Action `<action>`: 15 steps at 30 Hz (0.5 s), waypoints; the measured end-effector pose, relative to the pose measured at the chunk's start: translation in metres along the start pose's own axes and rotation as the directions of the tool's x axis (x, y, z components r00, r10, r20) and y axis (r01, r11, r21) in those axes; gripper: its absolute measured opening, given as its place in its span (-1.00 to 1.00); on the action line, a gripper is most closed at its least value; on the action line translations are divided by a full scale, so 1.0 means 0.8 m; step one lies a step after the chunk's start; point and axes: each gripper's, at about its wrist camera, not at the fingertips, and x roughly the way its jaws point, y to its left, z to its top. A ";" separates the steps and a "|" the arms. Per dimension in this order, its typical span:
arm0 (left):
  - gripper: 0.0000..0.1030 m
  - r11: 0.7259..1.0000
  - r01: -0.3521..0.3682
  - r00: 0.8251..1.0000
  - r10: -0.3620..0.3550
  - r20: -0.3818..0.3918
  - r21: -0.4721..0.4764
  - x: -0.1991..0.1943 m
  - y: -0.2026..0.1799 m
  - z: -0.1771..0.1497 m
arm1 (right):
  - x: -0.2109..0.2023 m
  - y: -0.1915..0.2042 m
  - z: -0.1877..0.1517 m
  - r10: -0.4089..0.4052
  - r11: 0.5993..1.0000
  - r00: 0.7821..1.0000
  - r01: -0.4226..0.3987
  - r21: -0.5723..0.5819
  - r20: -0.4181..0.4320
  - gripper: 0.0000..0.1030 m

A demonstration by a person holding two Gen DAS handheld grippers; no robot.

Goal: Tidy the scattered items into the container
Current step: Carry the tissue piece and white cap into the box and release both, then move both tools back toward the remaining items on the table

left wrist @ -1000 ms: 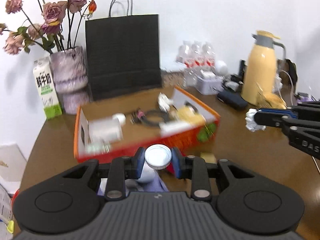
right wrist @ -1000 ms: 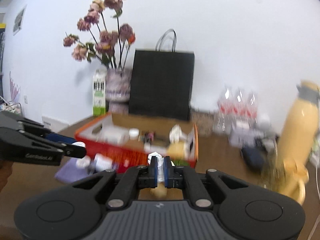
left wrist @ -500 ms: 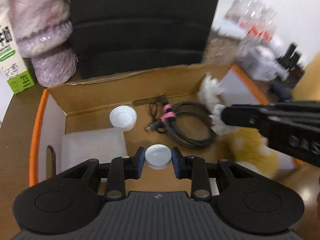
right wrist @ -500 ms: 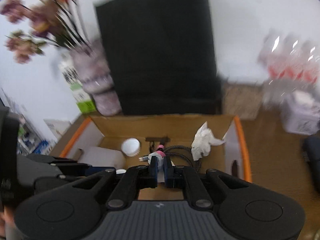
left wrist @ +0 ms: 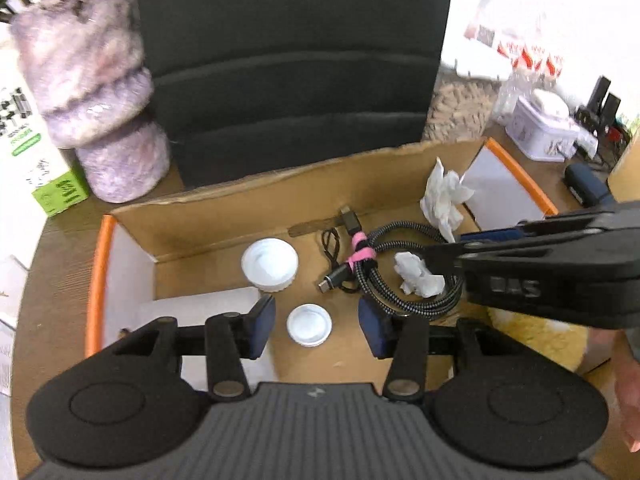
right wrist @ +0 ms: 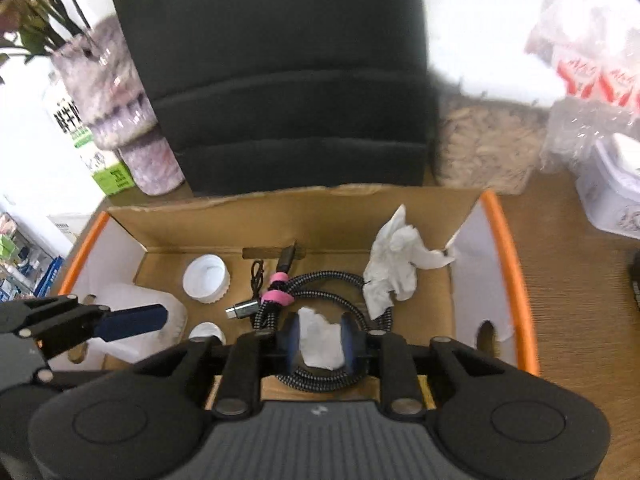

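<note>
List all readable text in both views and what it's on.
"DAS": embossed on the side of the right gripper, seen upside down; its fingers are opening, with the tissue wad between them.
"鲜牛": on the milk carton; the rest is cut off.
Carton's green label, water bottles red labels, white tin print: too blurred to read.

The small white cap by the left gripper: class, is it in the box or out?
In: the cap lies on the box floor, clear of the opening left gripper.
</note>
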 end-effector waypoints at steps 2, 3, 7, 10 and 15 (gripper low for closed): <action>0.01 1.000 -0.015 1.000 0.015 0.011 -0.015 -0.016 0.004 -0.001 | -0.019 0.001 -0.001 -0.003 1.000 1.000 0.003 -0.005 0.018 -0.50; 0.02 0.999 -0.027 0.999 0.028 0.017 -0.021 -0.025 0.005 -0.004 | -0.029 0.000 -0.002 -0.010 1.000 1.000 0.010 -0.007 0.026 -0.49; 0.03 0.997 -0.064 0.998 0.065 0.016 -0.053 -0.057 0.015 -0.027 | -0.073 -0.003 -0.010 -0.031 0.999 0.998 0.032 -0.012 0.059 -0.44; 0.03 0.993 -0.091 0.995 0.093 0.023 -0.073 -0.087 0.025 -0.046 | -0.102 -0.006 -0.025 -0.056 0.998 0.996 0.058 -0.027 0.069 -0.43; 0.11 0.988 -0.109 0.989 0.119 0.092 -0.112 -0.151 0.038 -0.093 | -0.159 -0.004 -0.062 -0.071 0.996 0.993 0.075 -0.049 0.090 -0.40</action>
